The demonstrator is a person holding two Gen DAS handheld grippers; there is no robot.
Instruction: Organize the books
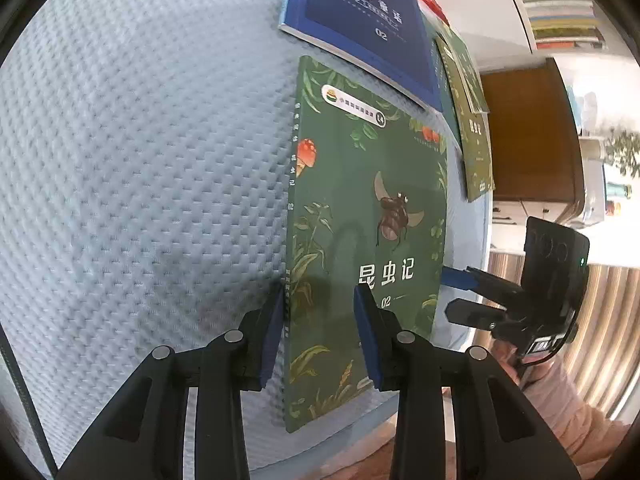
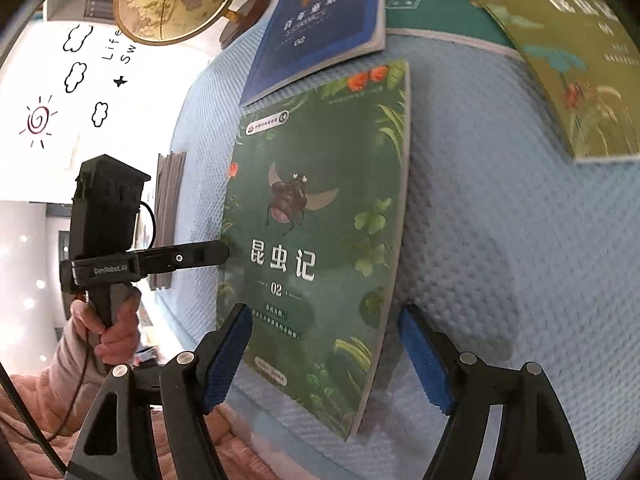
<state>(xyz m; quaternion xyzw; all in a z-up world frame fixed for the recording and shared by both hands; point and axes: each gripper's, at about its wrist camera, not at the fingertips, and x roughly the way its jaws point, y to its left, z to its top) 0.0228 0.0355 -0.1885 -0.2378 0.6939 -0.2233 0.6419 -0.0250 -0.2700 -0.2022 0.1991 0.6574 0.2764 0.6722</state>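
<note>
While the green beetle book (image 1: 368, 216) lies flat on the quilted blue surface (image 1: 140, 160), both grippers sit at its near end. The left gripper (image 1: 318, 324) has its fingers (image 1: 370, 336) parted, straddling the book's left spine edge without clamping it; one pad lies outside the spine, the other over the cover. In the right wrist view the right gripper (image 2: 328, 356) is likewise spread wide, its fingers (image 2: 226, 356) on either side of the same book's (image 2: 316, 216) near right corner, gripping nothing. A blue book (image 1: 360, 20) lies just beyond the green one, its corner overlapping the far edge. Further right, more green-covered books (image 2: 580, 60) lie stacked. A globe (image 2: 176, 0) stands at the far left.
</note>
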